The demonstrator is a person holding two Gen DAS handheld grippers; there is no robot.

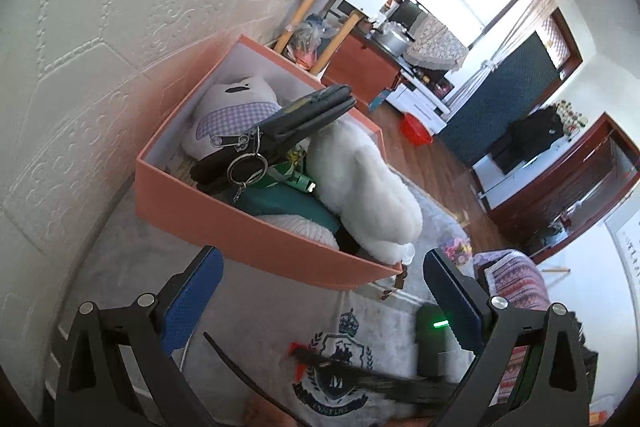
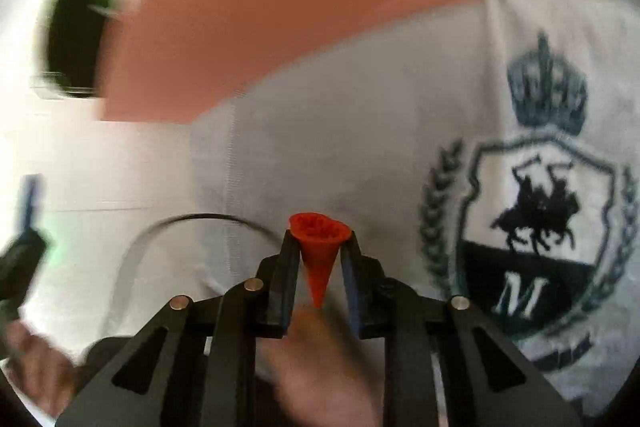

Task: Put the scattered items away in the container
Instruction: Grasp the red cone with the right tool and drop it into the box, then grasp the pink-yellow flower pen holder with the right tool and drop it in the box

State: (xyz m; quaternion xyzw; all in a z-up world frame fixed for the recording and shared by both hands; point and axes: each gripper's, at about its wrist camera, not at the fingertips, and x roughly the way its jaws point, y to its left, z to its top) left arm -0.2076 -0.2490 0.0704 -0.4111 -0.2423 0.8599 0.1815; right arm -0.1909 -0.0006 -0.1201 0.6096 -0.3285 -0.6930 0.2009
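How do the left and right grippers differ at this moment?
The left gripper stands open and empty; the right gripper is shut on a small red cone. The left gripper faces the orange box; the right gripper points at the crest-printed white cloth. Both have black frames and blue pads.

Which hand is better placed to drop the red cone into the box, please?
Right: its fingers are already shut on the red cone. The left gripper is open and empty before the box.
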